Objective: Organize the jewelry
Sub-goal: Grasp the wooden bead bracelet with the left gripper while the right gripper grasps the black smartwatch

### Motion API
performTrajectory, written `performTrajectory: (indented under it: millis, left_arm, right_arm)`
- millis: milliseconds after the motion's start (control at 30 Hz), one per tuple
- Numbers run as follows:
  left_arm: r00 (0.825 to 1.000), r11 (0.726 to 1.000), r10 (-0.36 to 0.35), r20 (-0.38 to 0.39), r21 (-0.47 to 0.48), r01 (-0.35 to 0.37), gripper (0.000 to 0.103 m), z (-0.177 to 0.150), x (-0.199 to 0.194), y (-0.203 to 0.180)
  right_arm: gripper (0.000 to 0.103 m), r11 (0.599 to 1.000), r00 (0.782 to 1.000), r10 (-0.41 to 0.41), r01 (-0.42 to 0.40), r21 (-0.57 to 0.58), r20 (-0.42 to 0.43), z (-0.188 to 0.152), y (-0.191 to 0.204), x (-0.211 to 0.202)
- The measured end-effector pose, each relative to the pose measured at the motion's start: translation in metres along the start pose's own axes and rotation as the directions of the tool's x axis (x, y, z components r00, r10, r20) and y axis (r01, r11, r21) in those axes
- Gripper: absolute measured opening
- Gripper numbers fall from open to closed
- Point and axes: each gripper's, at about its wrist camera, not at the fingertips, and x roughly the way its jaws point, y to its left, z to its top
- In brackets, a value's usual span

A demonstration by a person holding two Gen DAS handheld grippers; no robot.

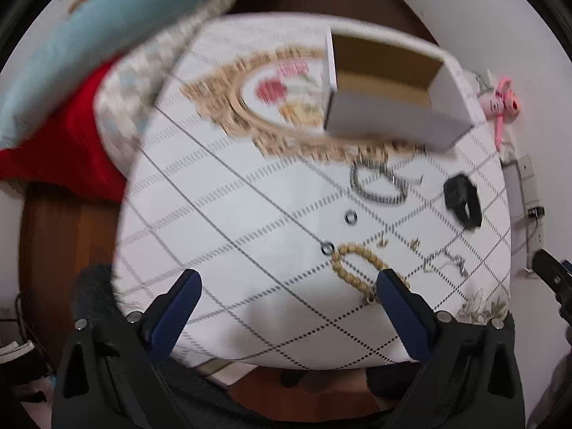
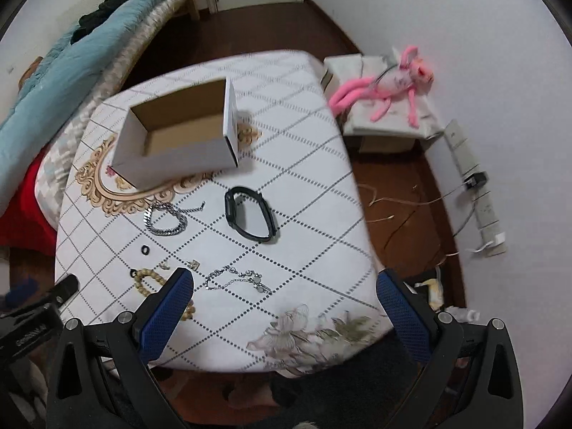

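An open white cardboard box (image 2: 171,139) (image 1: 389,89) stands at the back of the white table (image 2: 314,186). In front of it lie a silver chain bracelet (image 2: 165,218) (image 1: 379,182), a black watch (image 2: 250,218) (image 1: 463,200), two small rings (image 1: 351,217) (image 1: 327,248), a beige bead bracelet (image 1: 354,268) (image 2: 150,280), small earrings (image 2: 193,264) and a thin silver bracelet (image 2: 237,279) (image 1: 445,261). My left gripper (image 1: 289,282) is open and empty above the table's near edge, its right finger beside the bead bracelet. My right gripper (image 2: 284,286) is open and empty above the thin silver bracelet.
A bed with a teal blanket (image 2: 71,53) and red sheet (image 1: 64,150) borders the table's left. A pink plush toy (image 2: 389,82) lies on a low box at the right. A power strip (image 2: 479,196) and cords lie on the brown floor by the wall.
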Motion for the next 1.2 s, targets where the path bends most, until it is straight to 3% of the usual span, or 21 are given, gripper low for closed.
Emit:
performTrajectory:
  millis: [100,167,233,333,500,600,633,667,1033,1200]
  left_arm:
    - [0.998,1.000,-0.030,-0.060,0.003,0.030,0.093,-0.006,0.027,-0.005]
    - [0.995,0.999,-0.047,-0.090,0.001,0.048,0.084,-0.008,0.043,-0.011]
    - [0.992,0.998,-0.056,-0.111,-0.002,0.056,0.083,-0.008,0.056,-0.015]
    - [0.992,0.999,-0.051,-0.113,0.010,0.052,0.079,-0.005,0.069,-0.021]
    - [0.997,0.998,-0.017,-0.077,0.061,0.021,0.059,-0.002,0.075,-0.035]
    - [0.999,0.995,-0.002,-0.041,0.102,0.006,0.031,-0.001,0.070,-0.044]
    - [0.999,0.993,-0.005,-0.034,0.115,0.009,0.015,-0.001,0.068,-0.047]
    - [1.000,0.992,-0.003,-0.030,0.127,0.007,0.010,-0.001,0.067,-0.050]
    - [0.997,0.991,0.021,0.071,0.132,-0.031,0.010,0.018,0.047,-0.051]
    - [0.993,0.991,0.029,0.112,0.130,-0.044,0.010,0.026,0.039,-0.050]
  right_arm:
    - [0.102,1.000,0.998,0.028,-0.027,0.013,-0.057,-0.001,-0.001,0.039]
    - [0.095,0.999,0.995,0.039,-0.038,0.016,-0.089,-0.004,0.000,0.057]
    - [0.092,0.999,0.992,0.049,-0.046,0.023,-0.118,-0.007,0.000,0.075]
    - [0.090,0.998,0.990,0.055,-0.052,0.032,-0.131,-0.010,0.001,0.091]
    - [0.090,0.996,0.989,0.079,-0.074,0.043,-0.126,-0.010,0.001,0.103]
    - [0.090,0.995,0.988,0.088,-0.083,0.047,-0.124,-0.004,0.001,0.106]
    - [0.090,0.995,0.988,0.091,-0.086,0.048,-0.124,-0.003,0.002,0.108]
    - [0.090,0.995,0.988,0.094,-0.089,0.048,-0.123,-0.001,0.003,0.110]
    - [0.090,0.986,0.984,0.164,-0.161,0.045,-0.070,0.034,0.027,0.130]
    - [0.090,0.989,0.985,0.145,-0.144,0.014,-0.092,0.050,0.044,0.150]
